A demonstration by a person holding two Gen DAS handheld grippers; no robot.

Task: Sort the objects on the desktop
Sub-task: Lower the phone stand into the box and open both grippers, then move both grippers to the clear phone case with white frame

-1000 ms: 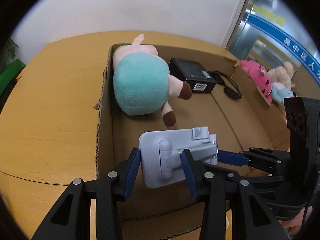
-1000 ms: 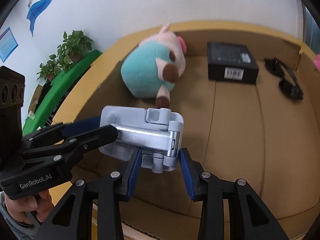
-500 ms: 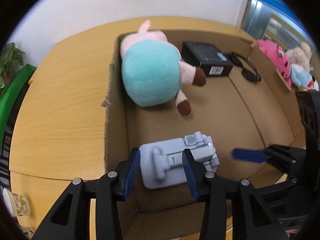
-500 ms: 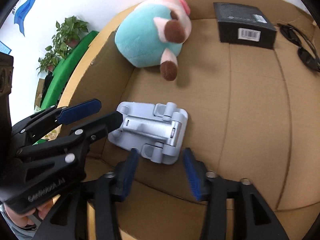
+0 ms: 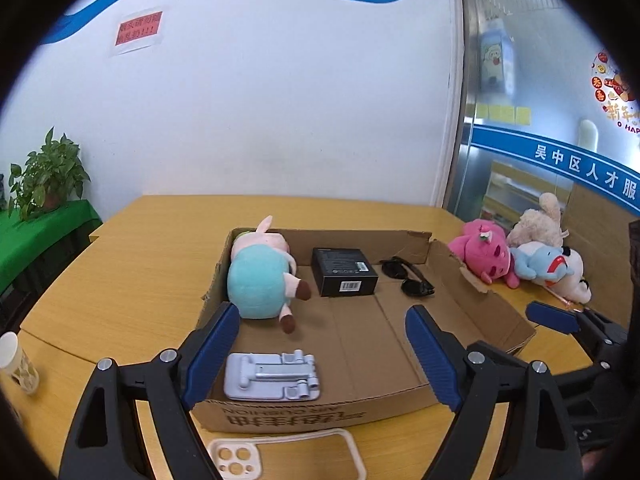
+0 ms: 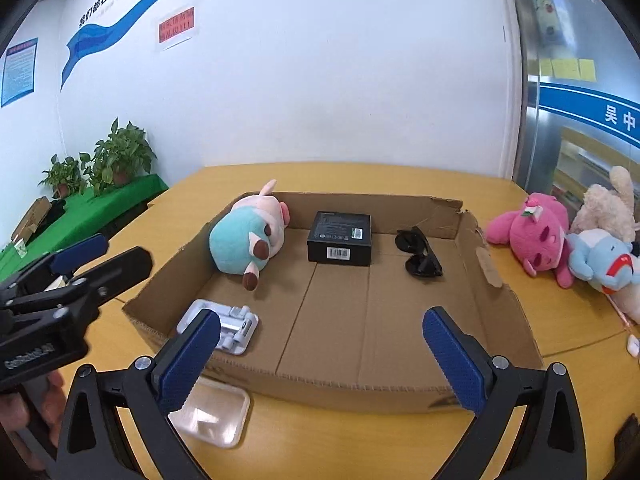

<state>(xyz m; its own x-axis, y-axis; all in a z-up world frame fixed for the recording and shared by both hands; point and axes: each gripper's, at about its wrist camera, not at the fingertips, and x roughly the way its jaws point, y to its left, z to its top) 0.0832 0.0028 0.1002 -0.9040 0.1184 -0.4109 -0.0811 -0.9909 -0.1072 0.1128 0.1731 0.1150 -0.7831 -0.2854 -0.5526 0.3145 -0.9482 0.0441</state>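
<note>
A grey phone stand lies flat in the near-left corner of the cardboard box, joining a teal plush pig at the far-left corner, a black carton and sunglasses along the far wall. Both the left gripper and the right gripper hover before the box's near wall, jaws spread wide and holding nothing. Sorting looks only partly done: a phone case waits on the table just outside the near wall, and three soft toys sit heaped beyond the box's right wall.
</note>
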